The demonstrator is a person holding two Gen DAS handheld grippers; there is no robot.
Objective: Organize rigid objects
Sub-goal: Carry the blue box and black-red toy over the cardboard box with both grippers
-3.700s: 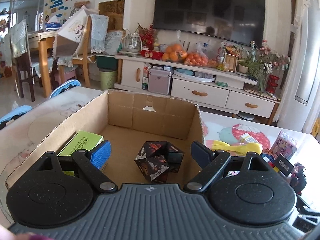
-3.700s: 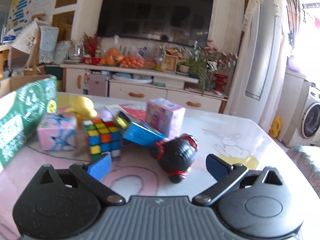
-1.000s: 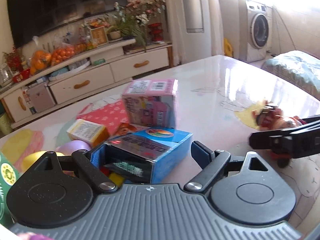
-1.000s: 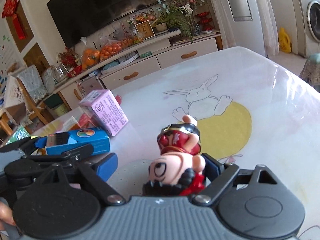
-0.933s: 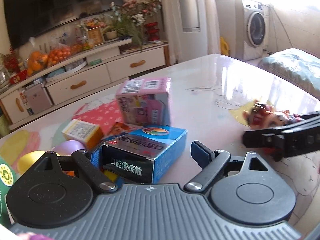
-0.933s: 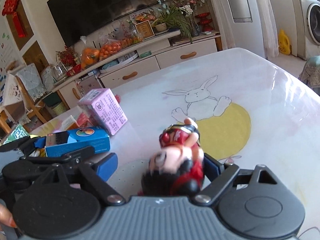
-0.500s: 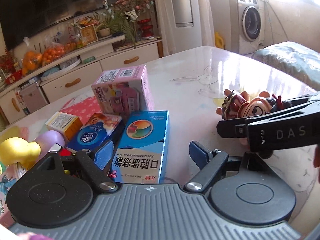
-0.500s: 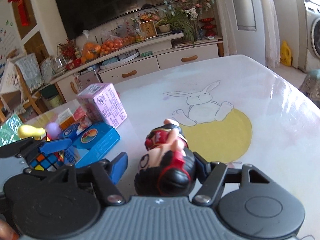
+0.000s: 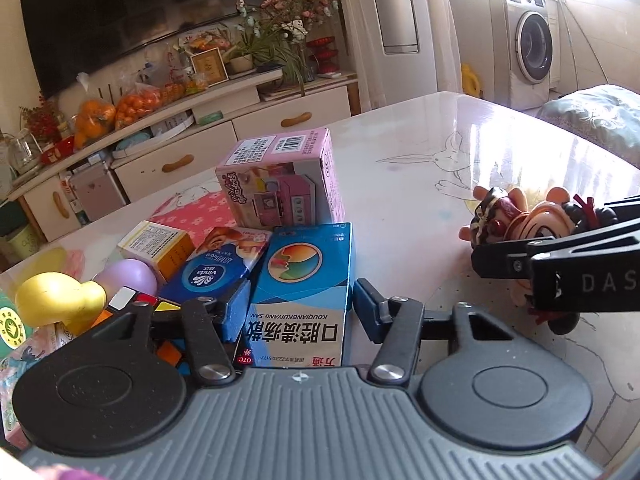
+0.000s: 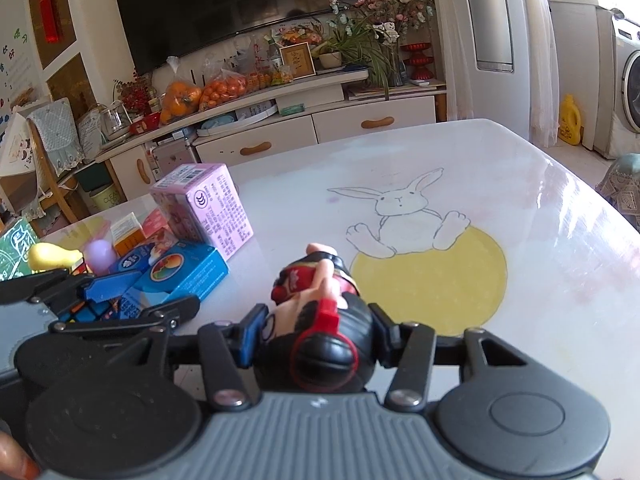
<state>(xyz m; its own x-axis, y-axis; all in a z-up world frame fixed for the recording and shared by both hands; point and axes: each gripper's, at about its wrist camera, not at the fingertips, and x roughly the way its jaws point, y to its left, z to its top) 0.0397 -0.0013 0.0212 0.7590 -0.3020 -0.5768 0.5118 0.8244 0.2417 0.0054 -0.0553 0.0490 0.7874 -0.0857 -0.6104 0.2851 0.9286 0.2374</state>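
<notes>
Both tongs are closing: the left tongs (image 9: 298,300) are narrowing around the blue box (image 9: 306,280) on the tabletop (image 9: 420,152), the right tongs (image 10: 316,332) are clamping the figurine (image 10: 320,320). Squeeze squarely before lifting.

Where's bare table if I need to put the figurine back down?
Bare table lies right of the pink box, over the rabbit drawing to the far edge. Left of the blue box it is crowded: cube, tissues, yellow toy.
</notes>
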